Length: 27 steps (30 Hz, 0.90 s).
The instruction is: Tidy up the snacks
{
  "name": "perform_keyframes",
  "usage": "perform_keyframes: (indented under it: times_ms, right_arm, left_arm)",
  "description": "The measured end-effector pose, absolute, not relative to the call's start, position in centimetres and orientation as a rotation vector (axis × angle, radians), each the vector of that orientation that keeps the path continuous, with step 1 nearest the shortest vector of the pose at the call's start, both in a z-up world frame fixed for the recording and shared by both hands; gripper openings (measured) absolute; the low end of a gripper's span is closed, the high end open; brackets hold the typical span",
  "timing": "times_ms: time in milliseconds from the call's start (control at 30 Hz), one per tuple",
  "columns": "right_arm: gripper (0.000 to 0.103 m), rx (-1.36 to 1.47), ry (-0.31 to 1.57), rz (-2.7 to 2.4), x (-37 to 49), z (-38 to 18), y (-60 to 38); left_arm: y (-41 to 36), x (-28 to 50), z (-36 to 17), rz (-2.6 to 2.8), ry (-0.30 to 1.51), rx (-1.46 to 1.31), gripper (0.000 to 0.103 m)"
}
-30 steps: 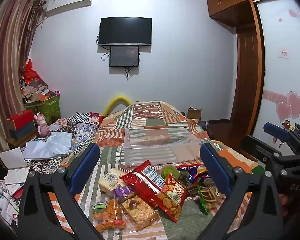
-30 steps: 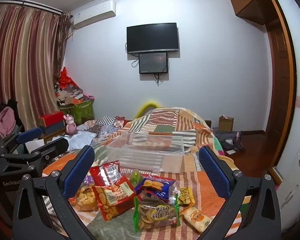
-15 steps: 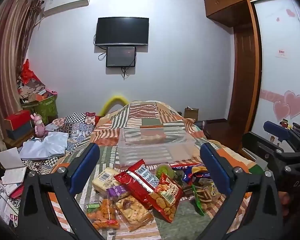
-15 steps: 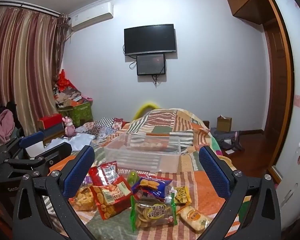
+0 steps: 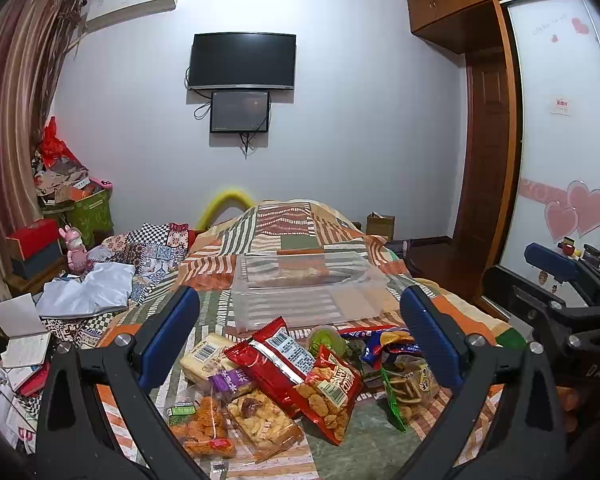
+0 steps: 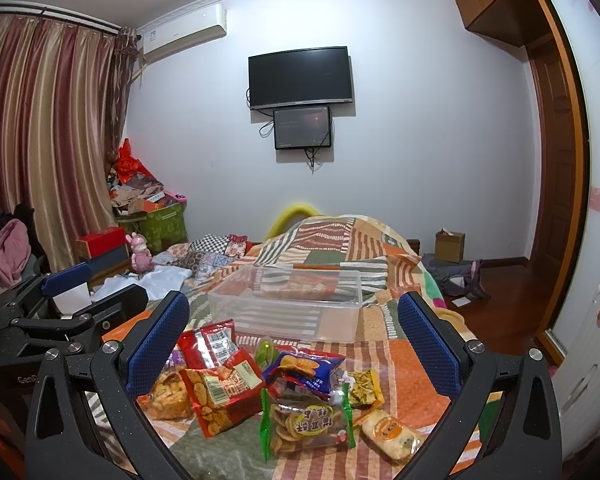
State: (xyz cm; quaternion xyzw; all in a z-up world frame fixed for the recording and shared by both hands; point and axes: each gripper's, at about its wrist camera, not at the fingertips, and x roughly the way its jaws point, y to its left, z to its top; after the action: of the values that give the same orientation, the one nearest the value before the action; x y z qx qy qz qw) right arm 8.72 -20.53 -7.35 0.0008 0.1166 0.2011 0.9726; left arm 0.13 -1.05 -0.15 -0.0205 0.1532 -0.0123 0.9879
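As we compare with a second ago, both views have only drifted: left gripper point(image 5: 298, 334) and right gripper point(image 6: 292, 338) hover spread, empty; snacks point(image 5: 300, 376) seemingly untouched, clear bin point(image 5: 306, 290) at twelve o'clock.

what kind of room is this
Most likely a bedroom in a home: the snack packets lie on a bed with a patchwork quilt, a TV hangs on the wall, and a wardrobe with sliding doors stands at the right.
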Motion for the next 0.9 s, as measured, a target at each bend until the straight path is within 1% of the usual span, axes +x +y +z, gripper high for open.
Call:
perform_keyframes:
  times_ms: [900]
  right_arm:
    - [0.103, -0.001, 0.244, 0.408, 8.71, -7.99, -20.24]
  left_arm:
    - [-0.22, 0.04, -0.71, -0.019, 0.319, -0.062, 0.102]
